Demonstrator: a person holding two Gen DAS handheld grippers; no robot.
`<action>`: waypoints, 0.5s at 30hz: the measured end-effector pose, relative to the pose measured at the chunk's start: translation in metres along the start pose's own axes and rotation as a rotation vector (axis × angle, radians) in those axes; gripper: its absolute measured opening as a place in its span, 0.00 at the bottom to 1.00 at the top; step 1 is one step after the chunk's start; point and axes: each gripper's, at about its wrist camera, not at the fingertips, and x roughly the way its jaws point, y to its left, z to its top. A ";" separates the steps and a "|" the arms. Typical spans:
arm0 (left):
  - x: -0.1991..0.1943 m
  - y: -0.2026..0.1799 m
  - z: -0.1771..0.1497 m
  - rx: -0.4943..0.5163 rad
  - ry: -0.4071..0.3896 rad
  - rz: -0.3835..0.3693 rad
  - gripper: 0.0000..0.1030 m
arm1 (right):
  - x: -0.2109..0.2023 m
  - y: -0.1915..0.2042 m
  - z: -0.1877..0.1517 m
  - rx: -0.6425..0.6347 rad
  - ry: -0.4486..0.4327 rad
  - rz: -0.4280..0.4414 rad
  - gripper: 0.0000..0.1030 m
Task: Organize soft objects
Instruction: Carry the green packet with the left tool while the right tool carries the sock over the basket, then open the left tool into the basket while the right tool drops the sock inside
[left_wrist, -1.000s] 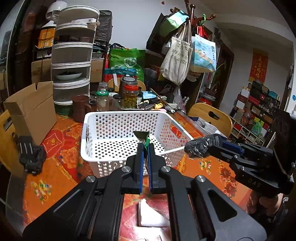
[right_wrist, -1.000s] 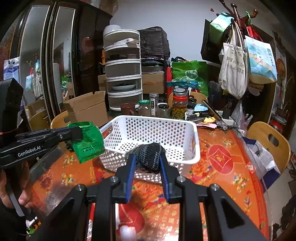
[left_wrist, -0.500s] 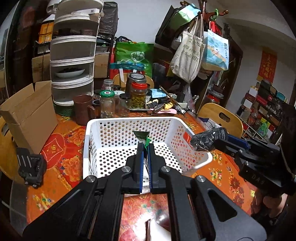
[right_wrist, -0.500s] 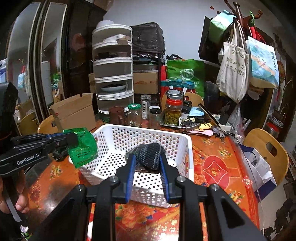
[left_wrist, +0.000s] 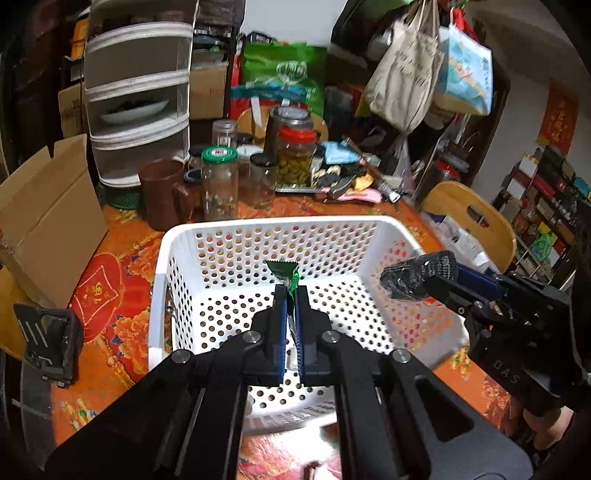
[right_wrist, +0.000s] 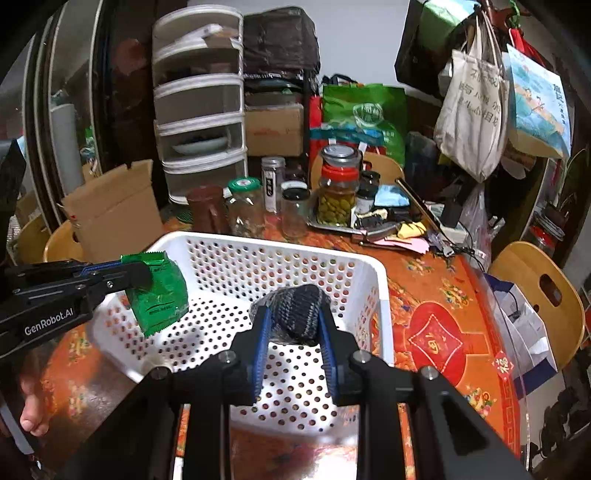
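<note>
- My left gripper (left_wrist: 290, 295) has its jaws pinched nearly together on a green foil packet (right_wrist: 158, 291); from the left wrist view only the packet's serrated top edge shows above the fingertips.
- The packet hangs over the left side of the white perforated basket (left_wrist: 184, 236), clear of the basket floor.
- My right gripper (right_wrist: 293, 321) is partly open, its blue pads pressing both sides of a dark knitted bundle (right_wrist: 297, 314), rolled and striped grey.
- That bundle sits above the right part of the basket, inside the rim line, not touching the bottom.
- The basket rests on an orange patterned tablecloth (right_wrist: 424, 295), with glass jars (right_wrist: 338, 195) and a brown mug (left_wrist: 162, 192) just behind it and a cardboard box (left_wrist: 48, 218) to its left.
</note>
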 end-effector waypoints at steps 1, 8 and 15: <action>0.007 0.000 0.002 -0.003 0.013 0.008 0.03 | 0.005 0.000 0.000 0.000 0.010 -0.005 0.24; 0.052 0.005 0.007 -0.014 0.100 0.040 0.03 | 0.046 -0.006 -0.001 0.003 0.094 -0.013 0.24; 0.068 0.004 0.005 -0.015 0.128 0.059 0.03 | 0.066 -0.005 -0.003 0.003 0.132 -0.009 0.24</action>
